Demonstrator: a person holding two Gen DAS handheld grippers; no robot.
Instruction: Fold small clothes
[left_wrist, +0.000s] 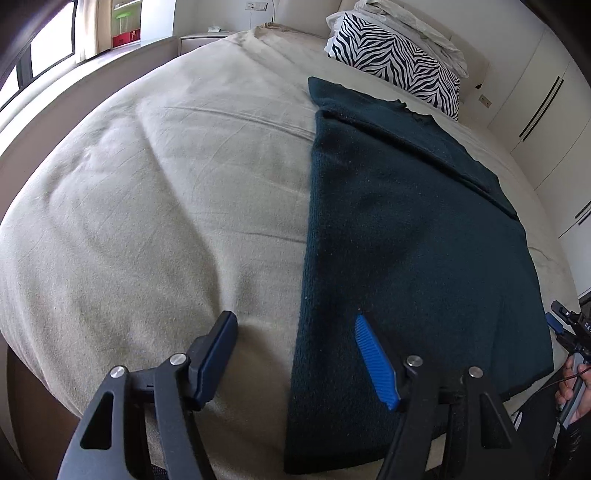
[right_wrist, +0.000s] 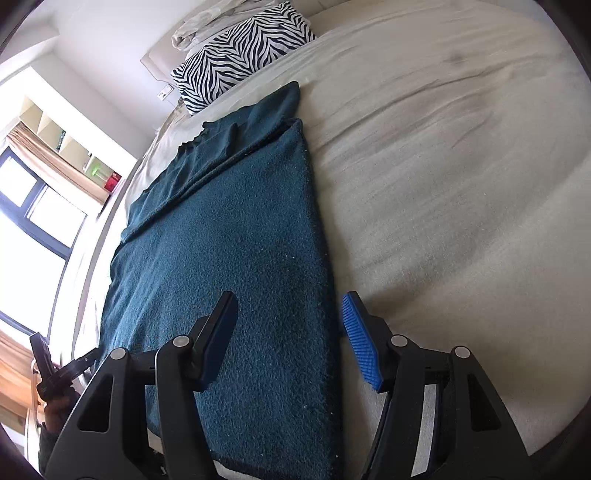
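Note:
A dark teal knitted garment (left_wrist: 399, 229) lies flat on the bed as a long folded strip, with a folded-in layer on its far part. It also shows in the right wrist view (right_wrist: 236, 251). My left gripper (left_wrist: 295, 325) is open and empty, hovering over the garment's near left edge. My right gripper (right_wrist: 290, 306) is open and empty, straddling the garment's near right edge. The right gripper also shows at the edge of the left wrist view (left_wrist: 565, 328). The left gripper shows in the right wrist view (right_wrist: 55, 365), held in a hand.
The bed has a beige cover (left_wrist: 166, 192), also in the right wrist view (right_wrist: 461, 184). A zebra-print pillow (left_wrist: 399, 62) and rumpled white bedding (left_wrist: 413, 22) lie at the head. A window (right_wrist: 22, 229) and a wardrobe (left_wrist: 546, 122) flank the bed.

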